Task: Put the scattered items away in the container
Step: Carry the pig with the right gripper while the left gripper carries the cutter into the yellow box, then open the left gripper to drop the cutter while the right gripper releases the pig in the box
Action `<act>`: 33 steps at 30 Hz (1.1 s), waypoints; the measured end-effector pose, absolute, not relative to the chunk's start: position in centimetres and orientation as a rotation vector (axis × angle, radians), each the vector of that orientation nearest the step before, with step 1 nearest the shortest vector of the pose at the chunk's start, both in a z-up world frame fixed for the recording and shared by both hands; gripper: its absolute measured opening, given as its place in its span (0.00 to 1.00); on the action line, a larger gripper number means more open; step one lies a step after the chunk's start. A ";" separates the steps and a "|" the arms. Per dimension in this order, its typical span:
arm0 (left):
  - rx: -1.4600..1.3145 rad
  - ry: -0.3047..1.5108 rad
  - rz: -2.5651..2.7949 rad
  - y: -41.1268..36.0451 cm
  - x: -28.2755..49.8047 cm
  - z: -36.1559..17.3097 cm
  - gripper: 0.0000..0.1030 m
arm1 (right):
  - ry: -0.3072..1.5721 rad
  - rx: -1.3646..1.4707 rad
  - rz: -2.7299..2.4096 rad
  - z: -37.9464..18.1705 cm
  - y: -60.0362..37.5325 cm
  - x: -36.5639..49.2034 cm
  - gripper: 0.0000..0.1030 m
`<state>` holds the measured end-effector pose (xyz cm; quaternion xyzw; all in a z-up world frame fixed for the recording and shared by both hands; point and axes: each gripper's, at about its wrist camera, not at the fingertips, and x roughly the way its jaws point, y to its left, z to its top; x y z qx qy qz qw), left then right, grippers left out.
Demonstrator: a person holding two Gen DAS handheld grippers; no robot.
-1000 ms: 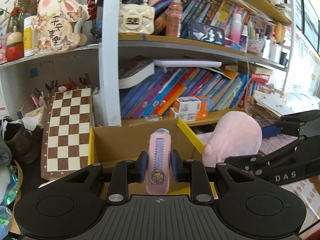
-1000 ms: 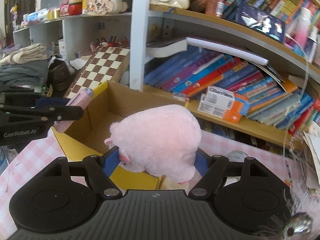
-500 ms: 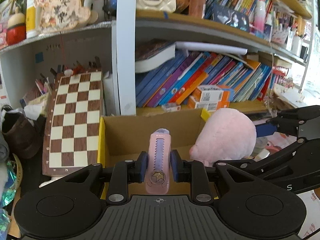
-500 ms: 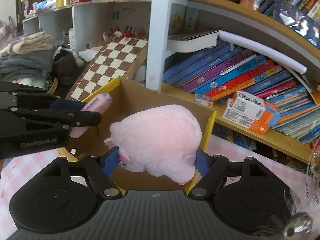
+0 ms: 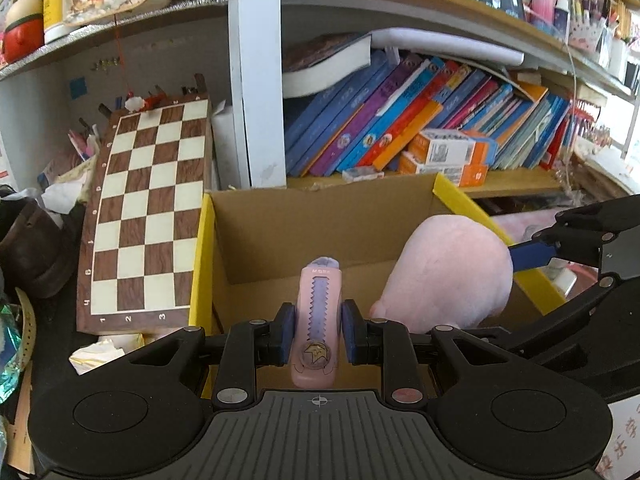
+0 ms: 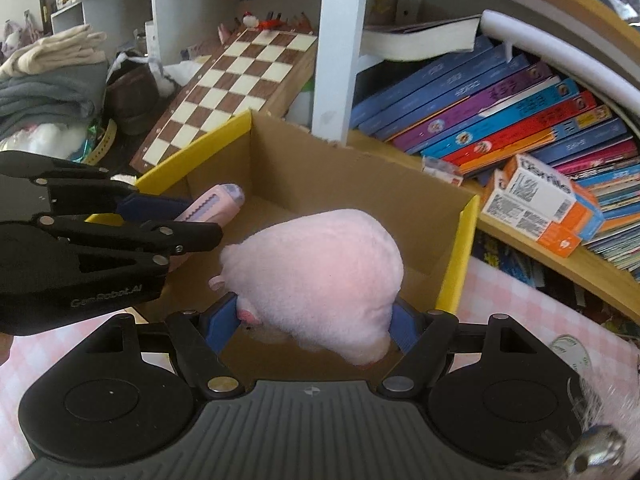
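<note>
Pink utility knife (image 5: 317,322) sits clamped in the left gripper (image 5: 317,334) above the cardboard box (image 5: 320,224); the right gripper (image 6: 316,320) squeezes a pink plush toy (image 6: 316,276), which hides the box floor. Beyond, a chessboard (image 5: 148,216) leans against the shelf.

Both wrist cameras are looking steeply down, close over the open yellow-rimmed cardboard box (image 5: 320,236) (image 6: 344,168), sharing it.

- The cardboard box (image 6: 360,184) floor is mostly hidden beneath the pink plush toy (image 6: 320,272).
- The box's near wall is hidden behind the right gripper (image 6: 316,320) body.
- Book spines (image 5: 400,128) behind the box are too blurred to read.
</note>
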<state>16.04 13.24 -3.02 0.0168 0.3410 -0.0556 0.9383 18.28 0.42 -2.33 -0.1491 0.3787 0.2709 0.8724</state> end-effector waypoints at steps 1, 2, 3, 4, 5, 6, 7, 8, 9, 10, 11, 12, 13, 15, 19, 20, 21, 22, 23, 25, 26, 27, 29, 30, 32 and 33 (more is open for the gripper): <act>0.037 0.704 -0.111 13.3 16.2 -3.2 0.23 | 0.798 -0.313 0.569 -2.5 0.5 18.3 0.73; 0.039 0.711 -0.108 13.3 16.3 -3.5 0.23 | 0.807 -0.314 0.570 -2.7 0.5 18.4 0.73; 0.041 0.717 -0.106 13.3 16.4 -3.7 0.23 | 0.815 -0.314 0.572 -2.9 0.6 18.5 0.73; 0.042 0.724 -0.103 13.4 16.5 -3.9 0.23 | 0.819 -0.309 0.572 -3.0 0.5 18.6 0.73; 0.044 0.730 -0.100 13.4 16.5 -4.1 0.23 | 0.824 -0.304 0.572 -3.1 0.5 18.7 0.73; 0.050 0.729 -0.100 13.4 16.6 -4.2 0.23 | 0.827 -0.305 0.570 -3.1 0.5 18.9 0.74; 0.056 0.729 -0.100 13.4 16.6 -4.3 0.23 | 0.827 -0.308 0.567 -3.2 0.5 18.9 0.74; 0.060 0.731 -0.101 13.3 16.7 -4.3 0.23 | 0.829 -0.309 0.567 -3.3 0.5 19.0 0.74; 0.058 0.734 -0.103 13.3 16.7 -4.4 0.23 | 0.831 -0.309 0.567 -3.3 0.5 19.1 0.74; 0.057 0.736 -0.104 13.2 16.8 -4.4 0.23 | 0.833 -0.310 0.566 -3.4 0.5 19.2 0.74; 0.061 0.738 -0.105 13.2 16.8 -4.5 0.23 | 0.836 -0.311 0.566 -3.4 0.5 19.3 0.74; 0.064 0.740 -0.106 13.1 16.9 -4.6 0.23 | 0.838 -0.312 0.565 -3.5 0.5 19.4 0.74; 0.066 0.743 -0.107 13.1 16.9 -4.7 0.23 | 0.841 -0.312 0.567 -3.6 0.5 19.5 0.74; 0.073 0.747 -0.111 13.0 17.0 -4.8 0.23 | 0.848 -0.311 0.568 -3.7 0.5 19.7 0.74; 0.079 0.754 -0.116 12.9 17.3 -5.0 0.23 | 0.863 -0.304 0.575 -4.0 0.3 20.2 0.74; 0.081 0.756 -0.115 12.9 17.3 -5.1 0.23 | 0.861 -0.310 0.573 -4.0 0.4 20.3 0.74; 0.082 0.757 -0.115 12.9 17.4 -5.1 0.23 | 0.859 -0.315 0.572 -4.0 0.4 20.4 0.74; 0.082 0.758 -0.115 12.9 17.5 -5.1 0.23 | 0.859 -0.318 0.572 -4.0 0.4 20.4 0.74; 0.082 0.759 -0.116 12.9 17.5 -5.1 0.24 | 0.859 -0.320 0.572 -4.0 0.4 20.4 0.74; 0.082 0.760 -0.118 12.9 17.5 -5.1 0.24 | 0.859 -0.321 0.575 -4.0 0.4 20.5 0.75; 0.082 0.760 -0.119 12.9 17.5 -5.2 0.24 | 0.859 -0.321 0.576 -4.0 0.4 20.4 0.75; 0.082 0.761 -0.119 12.9 17.5 -5.2 0.24 | 0.859 -0.321 0.577 -4.0 0.4 20.4 0.75; 0.081 0.760 -0.119 12.9 17.5 -5.2 0.22 | 0.860 -0.321 0.579 -4.0 0.4 20.5 0.75; 0.082 0.760 -0.118 12.9 17.6 -5.3 0.22 | 0.860 -0.321 0.580 -4.0 0.4 20.5 0.75; 0.083 0.760 -0.117 12.9 17.5 -5.3 0.22 | 0.860 -0.321 0.581 -4.0 0.4 20.5 0.76; 0.083 0.760 -0.117 12.9 17.5 -5.3 0.22 | 0.859 -0.322 0.581 -4.0 0.5 20.5 0.76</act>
